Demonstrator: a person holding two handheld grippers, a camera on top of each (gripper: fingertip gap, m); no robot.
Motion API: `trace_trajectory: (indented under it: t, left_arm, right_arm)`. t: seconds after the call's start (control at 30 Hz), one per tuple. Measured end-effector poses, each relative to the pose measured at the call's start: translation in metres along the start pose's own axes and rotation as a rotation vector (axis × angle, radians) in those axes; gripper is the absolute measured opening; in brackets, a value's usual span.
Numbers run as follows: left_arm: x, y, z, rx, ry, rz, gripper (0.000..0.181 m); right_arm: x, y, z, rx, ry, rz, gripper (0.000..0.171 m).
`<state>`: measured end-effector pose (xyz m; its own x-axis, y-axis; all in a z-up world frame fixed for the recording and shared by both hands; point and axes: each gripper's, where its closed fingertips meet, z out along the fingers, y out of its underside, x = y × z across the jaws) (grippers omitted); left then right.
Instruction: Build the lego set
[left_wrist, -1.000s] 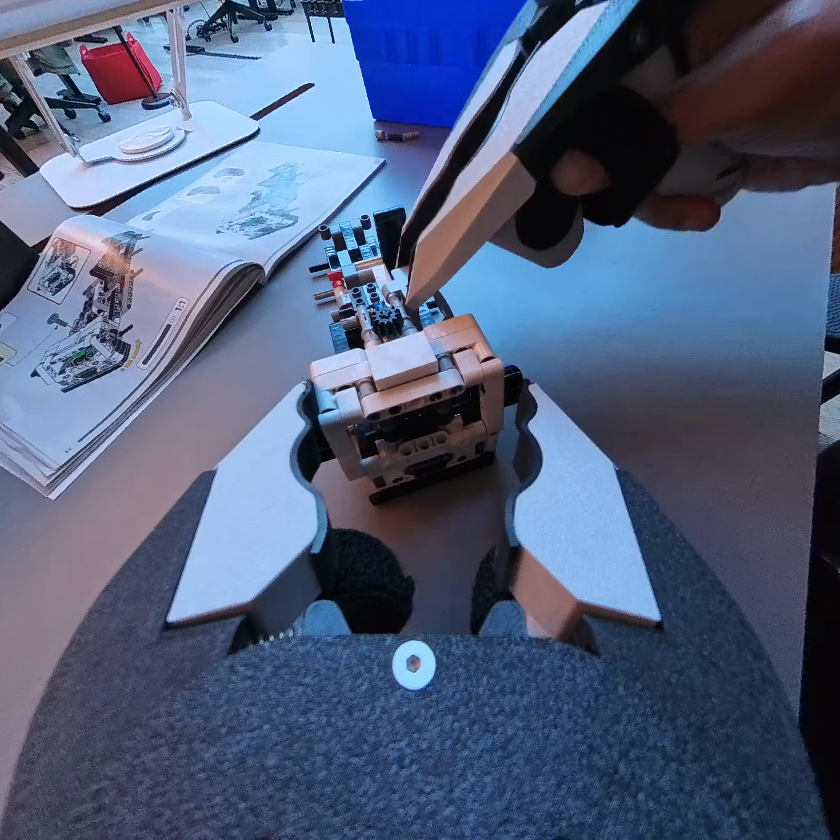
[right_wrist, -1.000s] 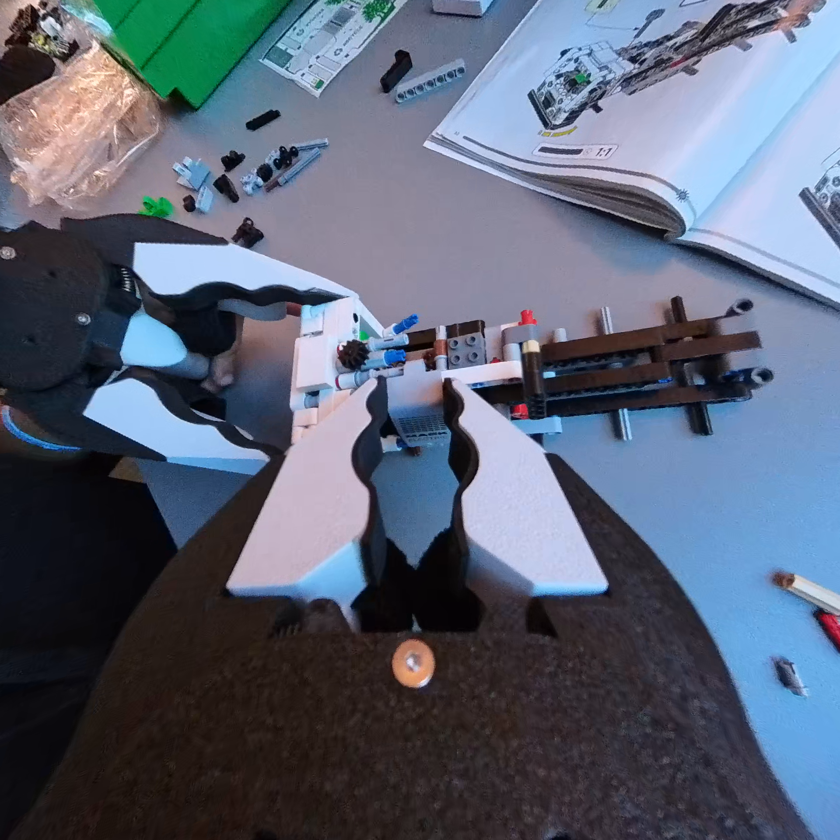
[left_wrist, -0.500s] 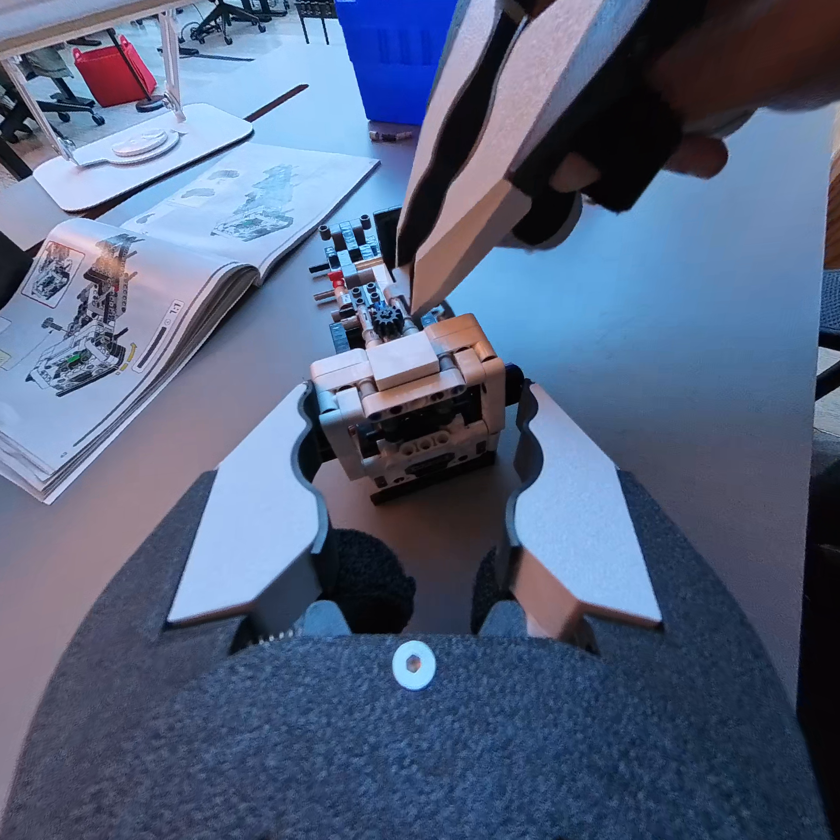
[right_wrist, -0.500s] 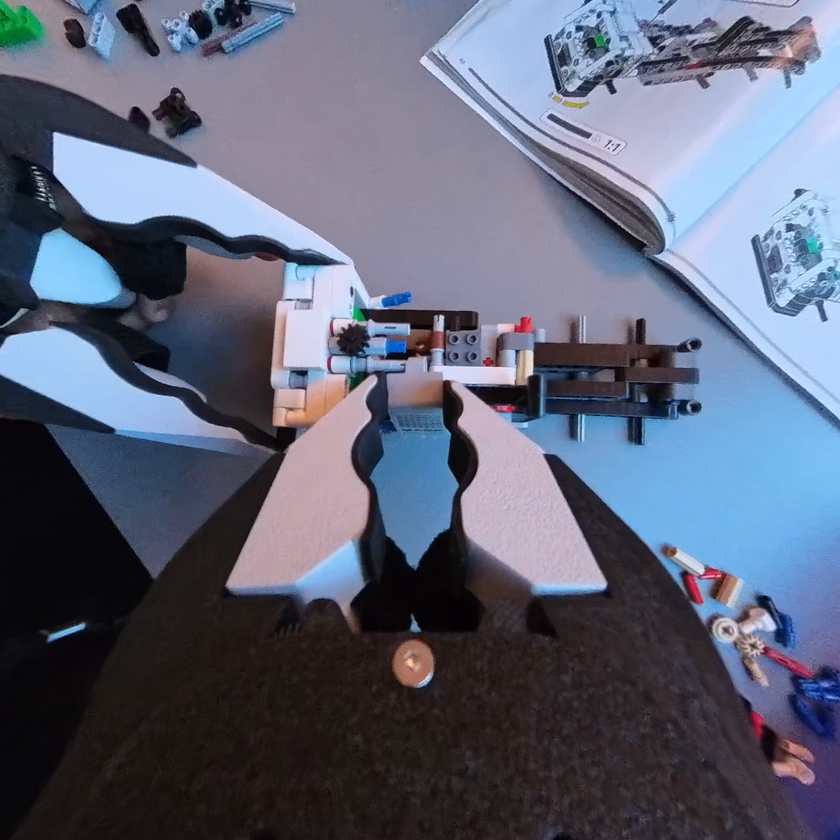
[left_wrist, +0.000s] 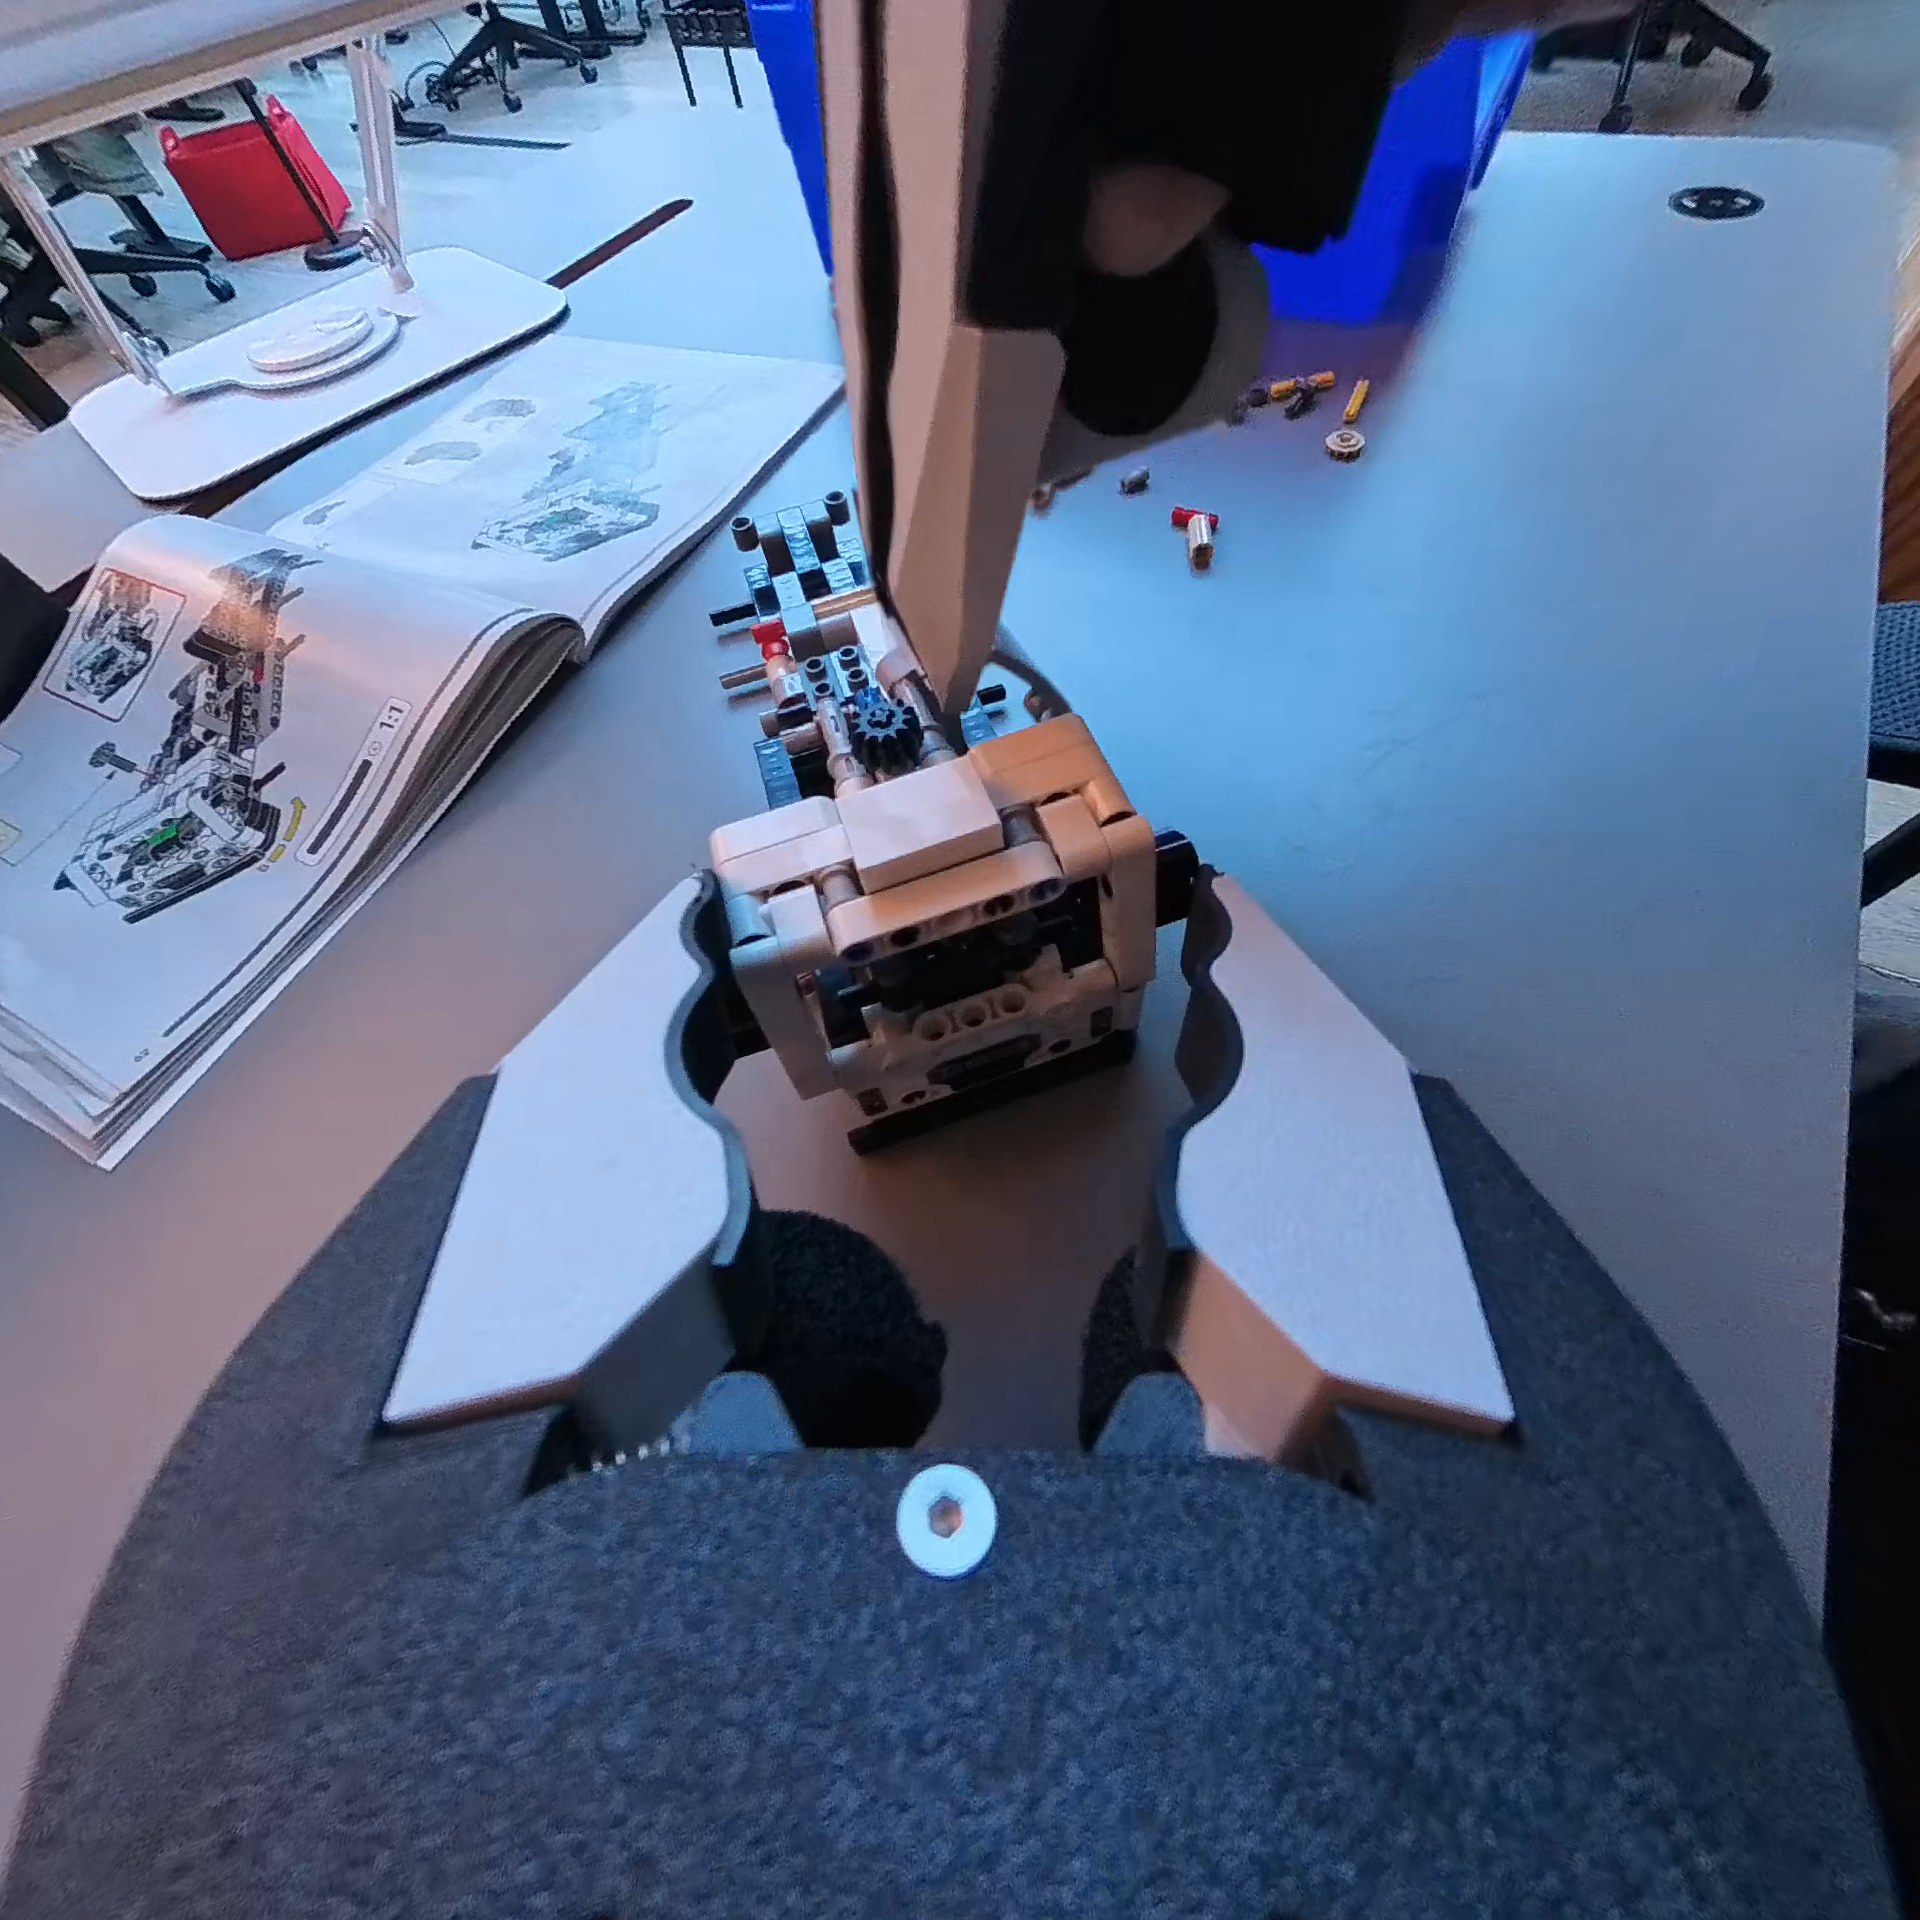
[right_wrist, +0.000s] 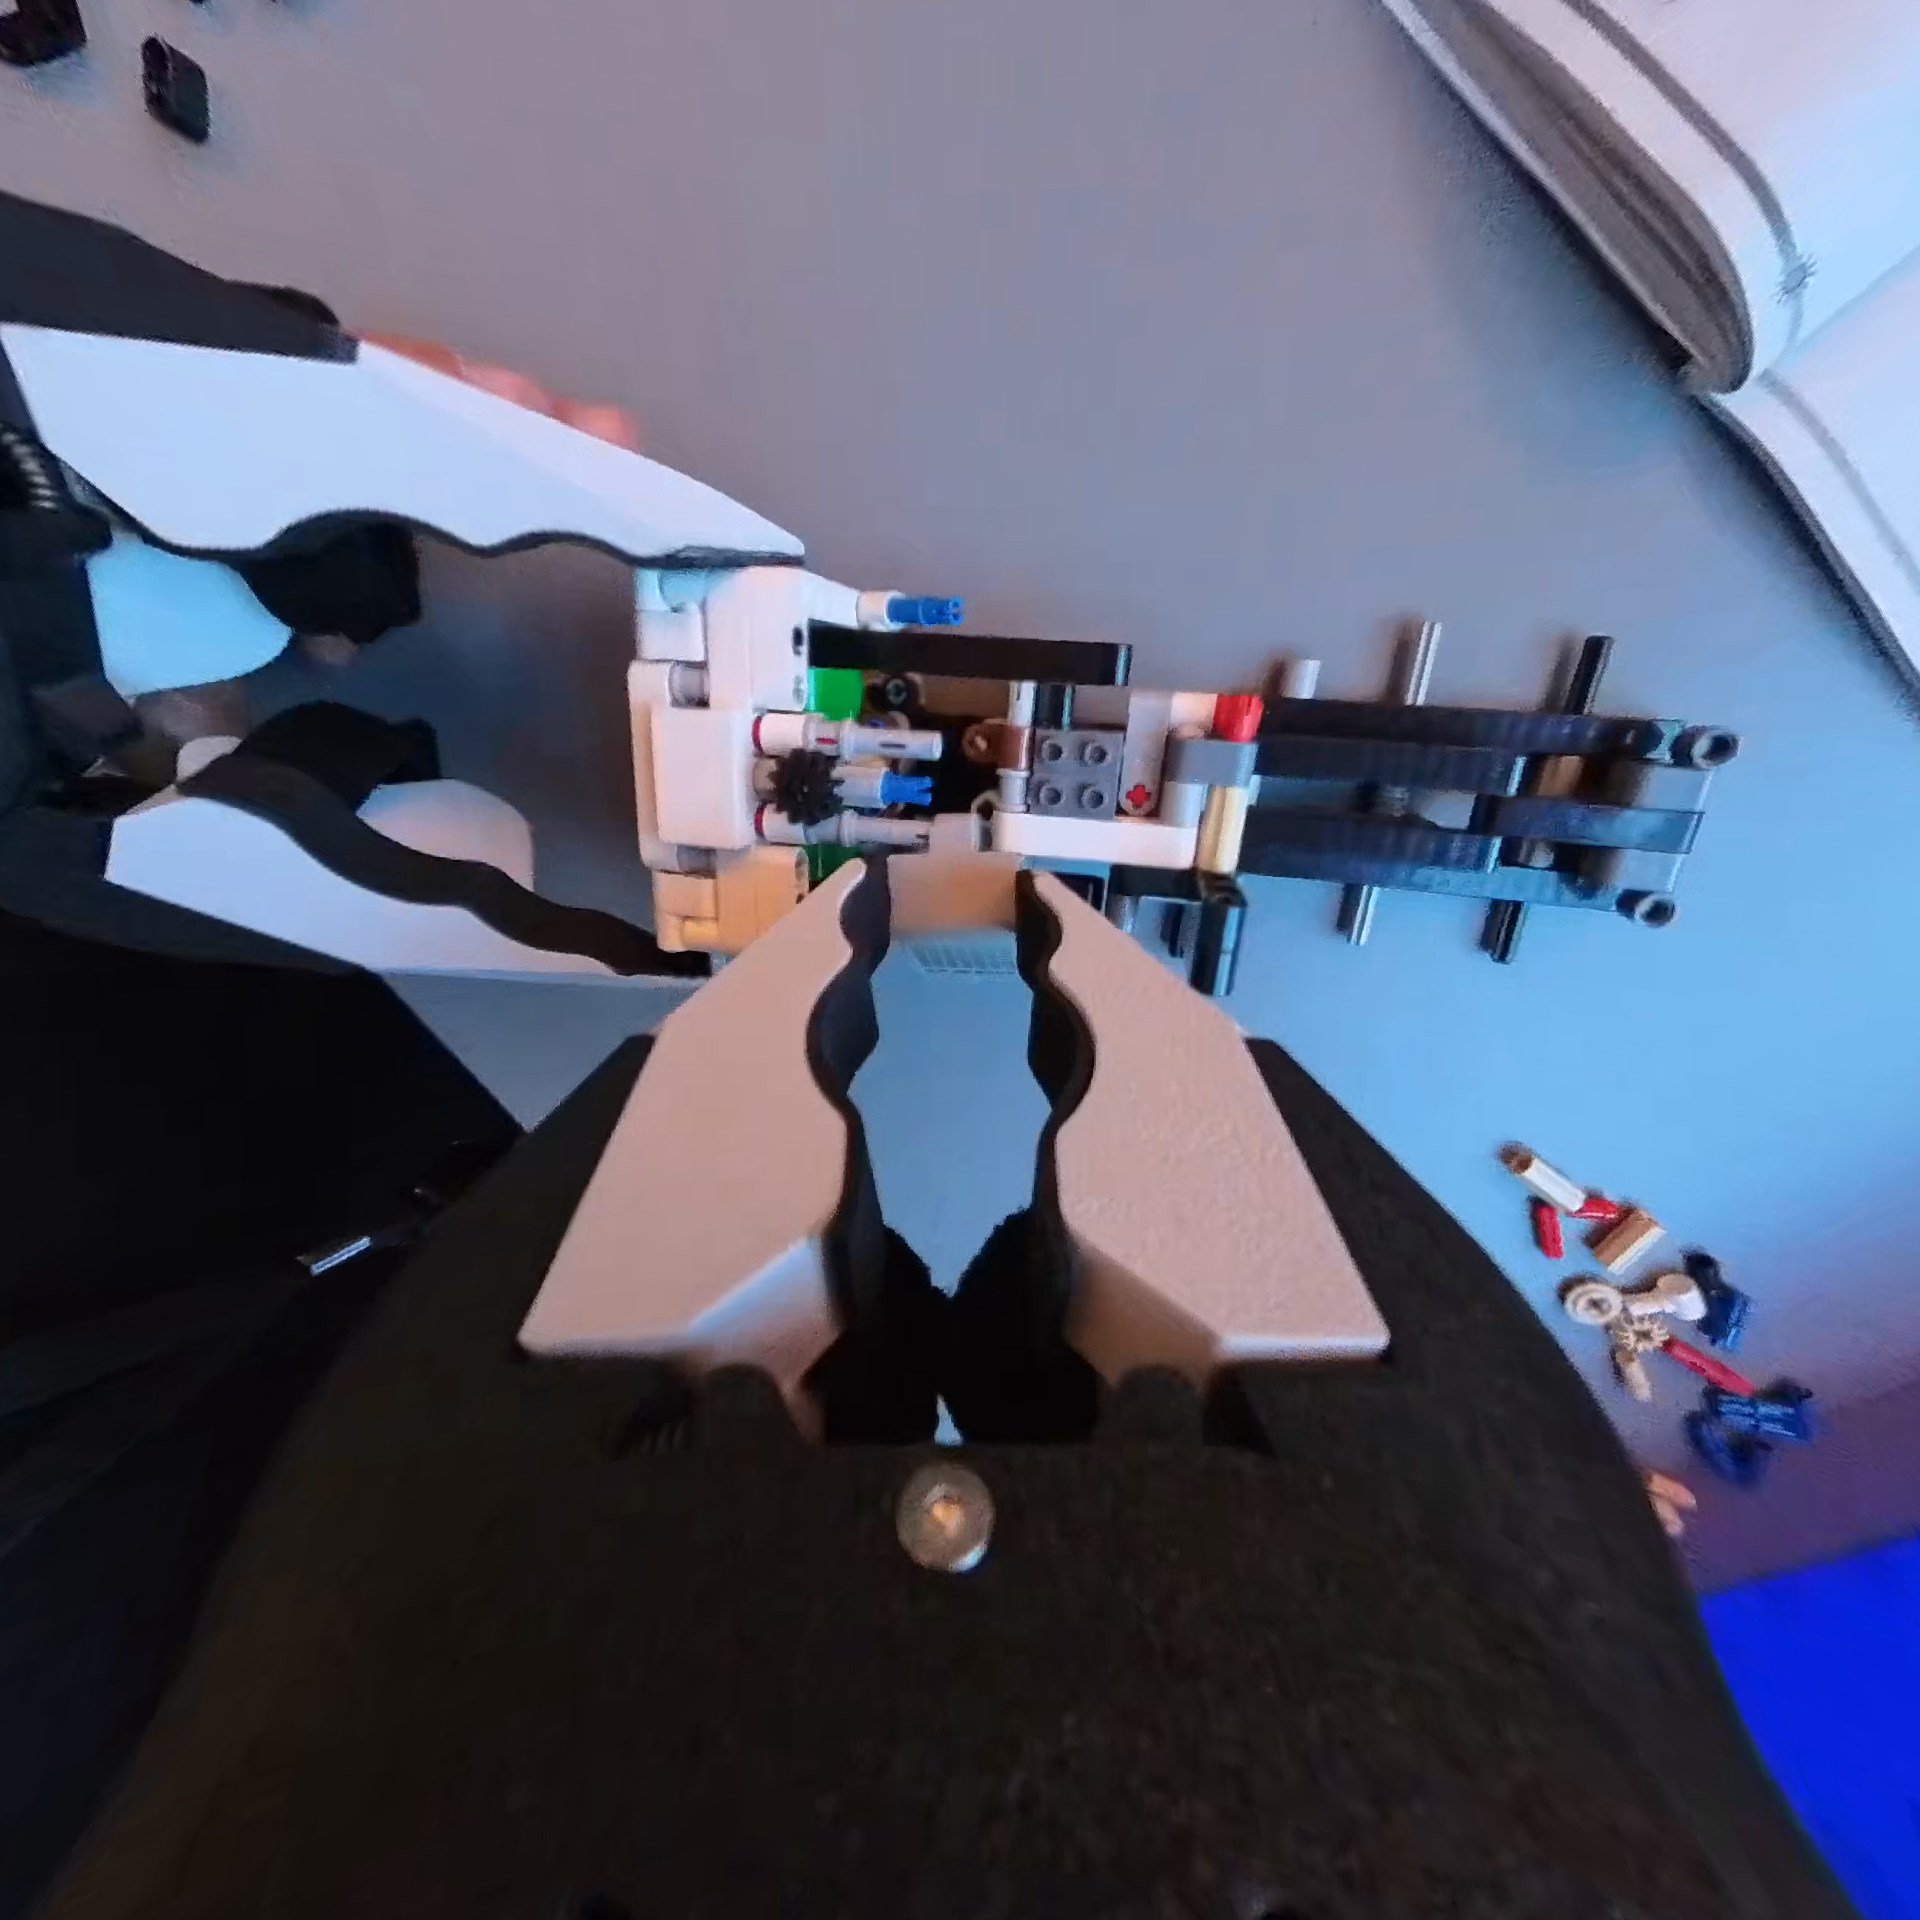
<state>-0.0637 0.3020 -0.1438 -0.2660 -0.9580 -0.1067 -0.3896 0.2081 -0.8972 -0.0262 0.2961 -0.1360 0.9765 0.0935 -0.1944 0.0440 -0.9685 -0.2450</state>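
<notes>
I am bracing the white end of the lego model (left_wrist: 935, 914) between my left hand-held gripper (left_wrist: 940, 914)'s wide fingers on the grey surface (left_wrist: 1455, 831), while my right hand-held gripper (right_wrist: 948, 894), fingers narrowly parted and holding nothing, is touching its middle.

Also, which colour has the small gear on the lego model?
The gear is black. The right wrist view shows it best, between white pins on the lego model.

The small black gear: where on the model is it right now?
The black gear sits atop the lego model, beside its white block end, between two pale axles.
</notes>
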Motion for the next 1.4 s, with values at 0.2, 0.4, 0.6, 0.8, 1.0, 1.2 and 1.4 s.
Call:
trace_trajectory:
  t: [0.2,0.4,0.6,0.8,1.0,1.2,1.4]
  left_arm:
    - [0.000,0.000,0.000,0.000,-0.009,0.004,0.086]
    - [-0.001,-0.025,-0.019,0.148,-0.043,0.056,0.084]
    - [0.019,-0.047,-0.037,0.110,0.012,0.367,0.059]
    - [0.035,-0.050,-0.031,0.128,-0.010,0.537,0.018]
    - [0.019,-0.057,-0.031,0.182,-0.218,0.491,0.006]
    - [0.012,-0.065,-0.037,0.268,-0.301,0.316,0.005]
    - [0.015,-0.061,-0.034,0.291,-0.291,0.265,0.004]
  right_arm:
    - [0.006,-0.003,-0.005,-0.078,-0.072,0.001,0.023]
    - [-0.031,-0.011,-0.038,0.195,-0.374,0.034,0.023]
    - [-0.069,0.008,-0.039,0.200,-0.548,-0.038,0.023]
    - [-0.092,0.014,-0.040,0.217,-0.665,-0.063,0.023]
    - [-0.088,0.000,-0.047,0.451,-0.637,-0.086,0.024]
    - [-0.095,-0.006,-0.057,1.020,-0.396,-0.267,0.043]
    - [-0.081,0.000,-0.055,1.145,-0.186,-0.239,0.033]
